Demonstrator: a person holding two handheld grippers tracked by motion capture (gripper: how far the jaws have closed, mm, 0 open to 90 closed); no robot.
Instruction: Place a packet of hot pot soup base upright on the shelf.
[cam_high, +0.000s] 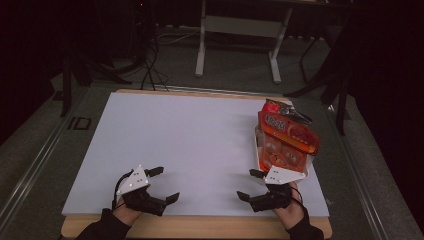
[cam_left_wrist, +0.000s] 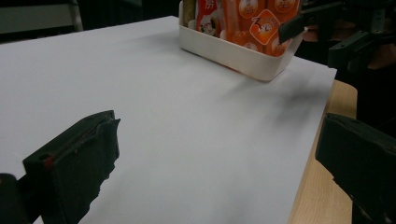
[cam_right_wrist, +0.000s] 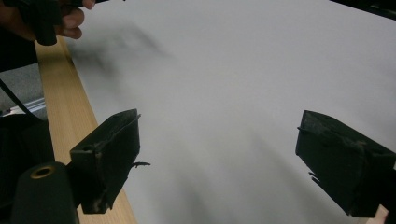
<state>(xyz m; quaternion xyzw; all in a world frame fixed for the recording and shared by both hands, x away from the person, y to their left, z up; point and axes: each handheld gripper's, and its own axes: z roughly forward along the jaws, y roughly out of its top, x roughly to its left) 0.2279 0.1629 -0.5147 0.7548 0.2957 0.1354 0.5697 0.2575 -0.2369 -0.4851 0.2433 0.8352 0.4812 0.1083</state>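
Two empty grippers wait at the near edge of a white-topped table, a tub of snack packets off to the right.

The table (cam_high: 200, 135) carries a white sheet over a wooden board whose bare edge shows along the near side. At its right edge stands a white tub (cam_left_wrist: 243, 58) packed with upright orange snack packets (cam_high: 287, 137); what is printed on them is too blurred to read, perhaps a cartoon face. The right gripper (cam_high: 251, 186) hovers just beside the near end of that tub, jaws spread wide and holding nothing, white sheet bare between them in the right gripper view. The left gripper (cam_high: 165, 184) sits well apart from the tub at the near left, its jaws likewise spread and empty.
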